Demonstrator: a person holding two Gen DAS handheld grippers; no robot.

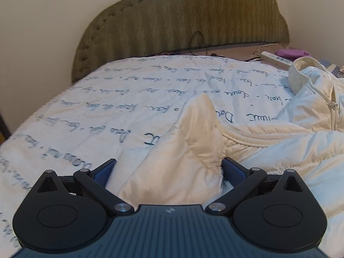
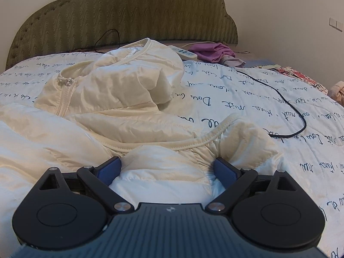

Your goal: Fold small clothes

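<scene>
A cream-white puffy jacket (image 2: 111, 99) lies crumpled on the bed, its zipper and collar (image 2: 66, 83) towards the headboard. My right gripper (image 2: 166, 169) stands open over the near edge of the jacket, with a bulge of fabric between its blue pads (image 2: 109, 168). In the left wrist view a fold of the same jacket (image 1: 193, 139) rises in a peak between the wide-set jaws of my left gripper (image 1: 168, 169), which is open. The fabric touches the right pad (image 1: 231, 169). The hood (image 1: 305, 73) lies at the far right.
A white bedspread with blue script (image 2: 236, 90) covers the bed below a green padded headboard (image 2: 129, 17). A power strip (image 2: 185, 52), a black cable (image 2: 286, 99), purple cloth (image 2: 210, 52) and floral cloth (image 2: 298, 75) lie at the back right.
</scene>
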